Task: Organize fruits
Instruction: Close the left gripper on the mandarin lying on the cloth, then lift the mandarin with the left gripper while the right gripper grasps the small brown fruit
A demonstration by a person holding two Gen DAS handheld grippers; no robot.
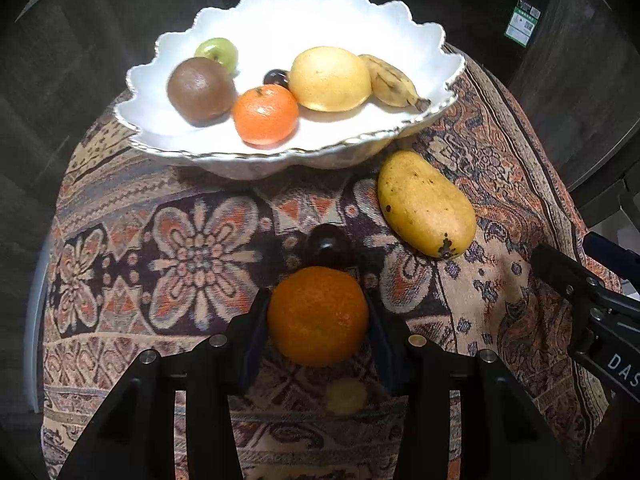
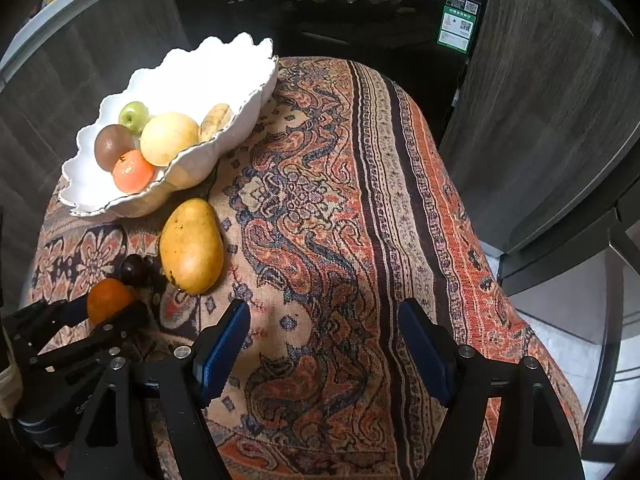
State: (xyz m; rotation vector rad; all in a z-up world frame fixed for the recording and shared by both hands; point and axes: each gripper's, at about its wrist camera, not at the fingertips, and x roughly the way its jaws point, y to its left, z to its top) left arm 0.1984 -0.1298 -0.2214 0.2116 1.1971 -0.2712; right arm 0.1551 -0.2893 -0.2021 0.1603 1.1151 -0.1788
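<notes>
My left gripper (image 1: 318,300) is shut on an orange (image 1: 318,316); its blue pads press on both sides of the fruit, low over the patterned cloth. The same grip shows at the lower left of the right wrist view, left gripper (image 2: 102,316) and orange (image 2: 108,298). A dark plum (image 1: 328,244) lies just beyond the orange, and a yellow mango (image 1: 426,202) rests to its right. The white scalloped bowl (image 1: 400,28) holds a brown kiwi (image 1: 200,90), a green apple (image 1: 218,52), a mandarin (image 1: 265,114), a round yellow fruit (image 1: 330,78), a banana (image 1: 390,80) and another plum (image 1: 276,78). My right gripper (image 2: 324,340) hangs open over bare cloth.
The patterned cloth (image 2: 340,200) drapes a small table whose edges fall away on the left, right and far sides. A black appliance (image 2: 340,20) and dark wood cabinet fronts (image 2: 560,100) stand behind. A small blurred yellow thing (image 1: 346,396) lies under my left gripper.
</notes>
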